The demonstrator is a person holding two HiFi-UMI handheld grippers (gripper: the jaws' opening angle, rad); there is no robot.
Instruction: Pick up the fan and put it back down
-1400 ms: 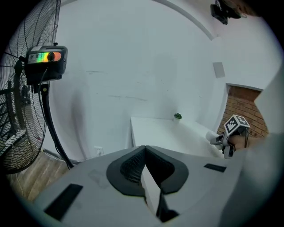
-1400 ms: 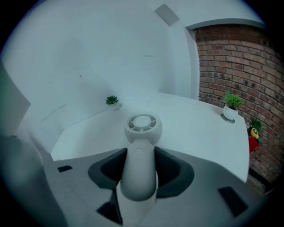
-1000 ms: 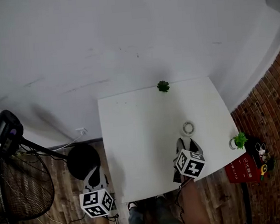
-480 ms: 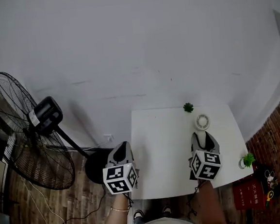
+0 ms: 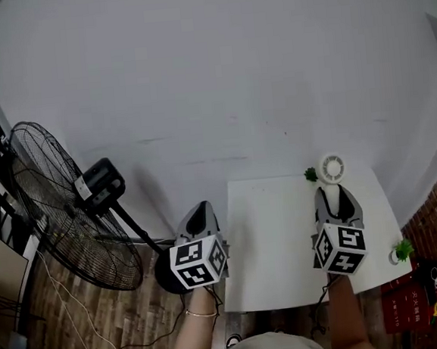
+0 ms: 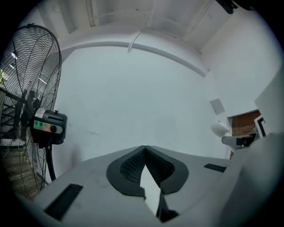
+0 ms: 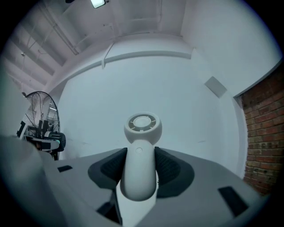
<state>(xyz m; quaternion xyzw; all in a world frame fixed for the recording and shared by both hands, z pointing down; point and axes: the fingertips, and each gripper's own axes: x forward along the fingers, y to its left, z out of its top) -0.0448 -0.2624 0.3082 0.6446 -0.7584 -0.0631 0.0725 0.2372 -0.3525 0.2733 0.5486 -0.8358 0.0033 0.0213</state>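
Right gripper view shows the right tongs (image 7: 140, 150) clamped on the smooth white handle of the small fan (image 7: 143, 126), its round slotted head standing above the ribbed black pads (image 7: 170, 168). Left gripper view shows the left tongs (image 6: 145, 149) pressed together on nothing. Only the head view shows the flat white worktop (image 5: 277, 241) below, a tiny green plant (image 5: 310, 175) beside the fan's head, and the wood floor (image 5: 80, 326) under the wire-caged pedestal fan (image 5: 62, 206).

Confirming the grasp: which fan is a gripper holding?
The small white handheld fan, clamped in the right gripper; the large black pedestal fan stands apart.
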